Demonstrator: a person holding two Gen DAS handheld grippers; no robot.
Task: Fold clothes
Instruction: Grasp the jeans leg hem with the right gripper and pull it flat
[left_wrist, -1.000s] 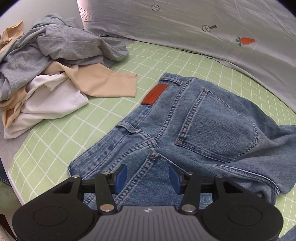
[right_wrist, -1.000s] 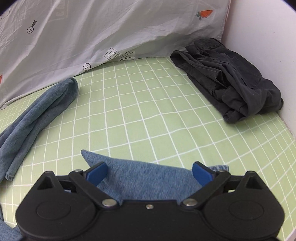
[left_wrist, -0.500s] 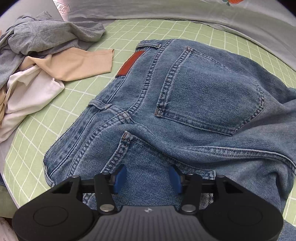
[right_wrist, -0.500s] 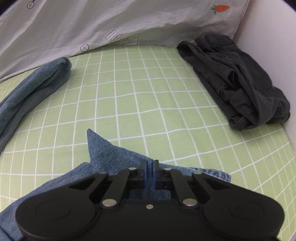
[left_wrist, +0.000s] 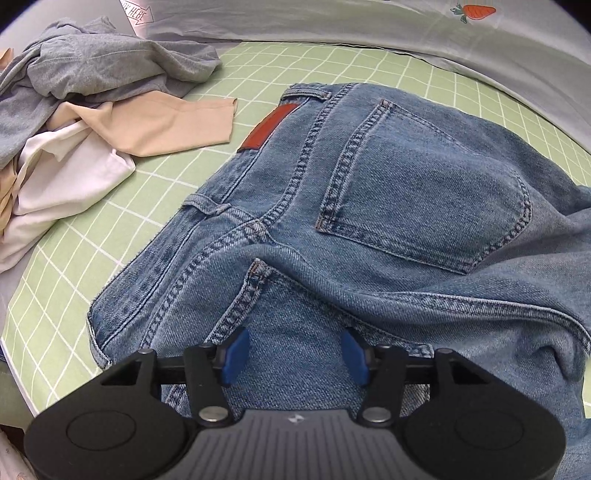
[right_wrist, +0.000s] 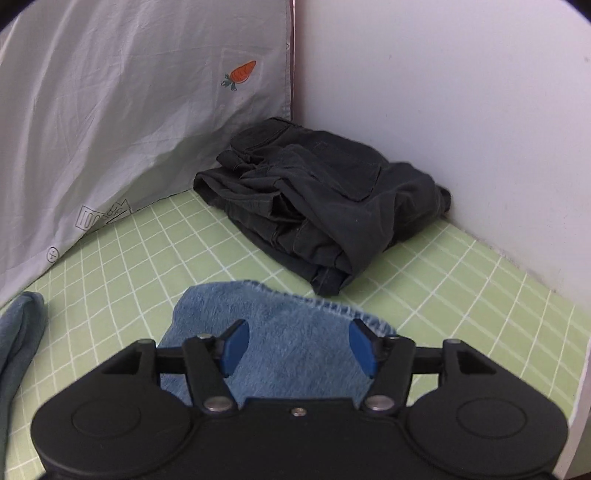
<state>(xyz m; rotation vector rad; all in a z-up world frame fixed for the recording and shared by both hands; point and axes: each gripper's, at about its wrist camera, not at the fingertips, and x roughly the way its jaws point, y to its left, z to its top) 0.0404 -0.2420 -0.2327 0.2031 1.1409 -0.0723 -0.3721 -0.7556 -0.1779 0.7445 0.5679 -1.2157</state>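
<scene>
A pair of blue jeans (left_wrist: 388, 206) lies back side up on the green checked sheet (left_wrist: 110, 229), with a red waistband patch (left_wrist: 267, 127) and a back pocket showing. My left gripper (left_wrist: 293, 352) is open just above the denim near the seat seam. In the right wrist view a jeans leg end (right_wrist: 291, 332) lies under my right gripper (right_wrist: 297, 347), which is open above it. Another part of the jeans (right_wrist: 18, 339) lies at the left edge.
A heap of grey, beige and white clothes (left_wrist: 85, 96) lies at the far left. Folded dark trousers (right_wrist: 317, 199) sit in the corner by the white wall (right_wrist: 461, 110). A grey carrot-print sheet (right_wrist: 129, 110) hangs behind.
My right gripper shut on the jeans leg, then opened again and now points more toward the dark trousers. My left gripper moved closer over the jeans and stayed open.
</scene>
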